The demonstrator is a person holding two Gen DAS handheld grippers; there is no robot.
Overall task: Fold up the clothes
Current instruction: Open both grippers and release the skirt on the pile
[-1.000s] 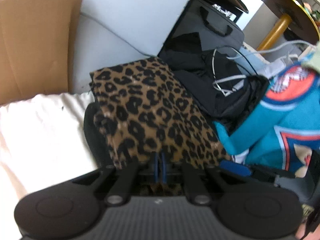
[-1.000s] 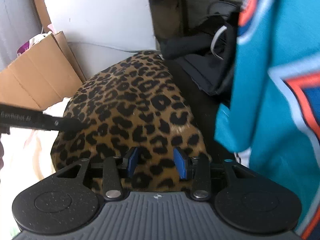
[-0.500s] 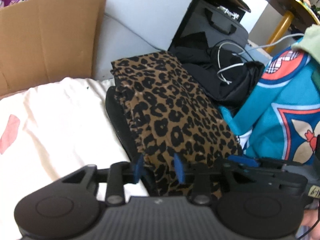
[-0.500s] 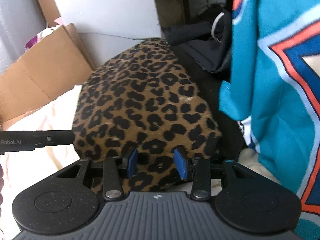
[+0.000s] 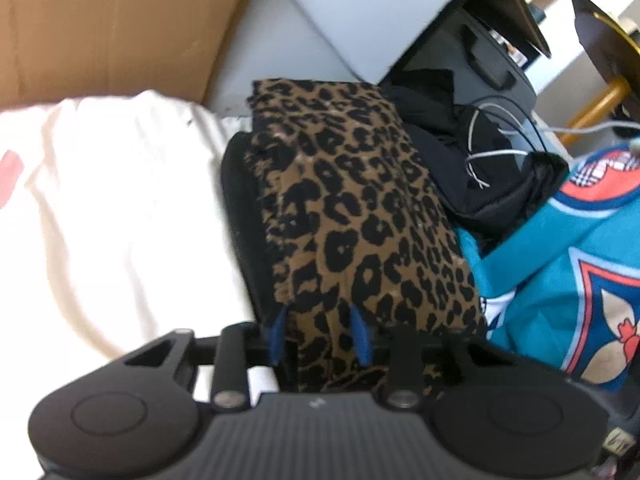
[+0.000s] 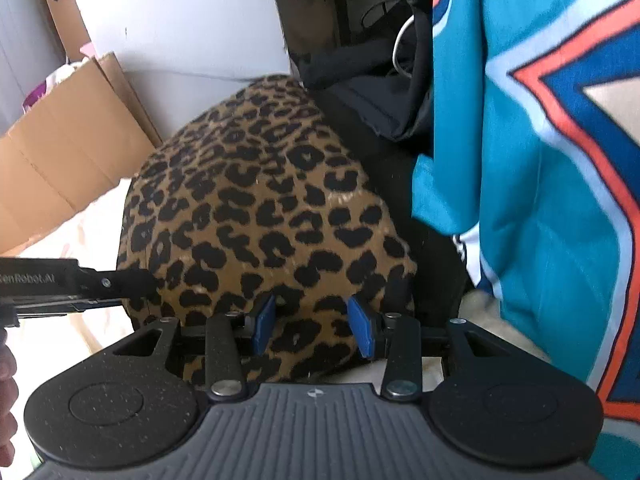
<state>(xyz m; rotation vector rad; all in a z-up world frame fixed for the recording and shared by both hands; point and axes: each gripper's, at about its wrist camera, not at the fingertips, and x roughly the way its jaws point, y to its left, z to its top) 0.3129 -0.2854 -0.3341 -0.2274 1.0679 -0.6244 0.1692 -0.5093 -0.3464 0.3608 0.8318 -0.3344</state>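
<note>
Both grippers at the near edge of the folded leopard-print fabric garment (image 5: 360,208)

It lies on a white bedsheet (image 5: 100,208) beside a teal jersey (image 6: 540,160). Soft, light and floppy, it is best taken at the near corners. The left gripper (image 5: 320,332) tilts down, its jaws closing with the hem between them; the right gripper (image 6: 314,326) tilts down too, jaws half-wide, gripping nothing.
</note>
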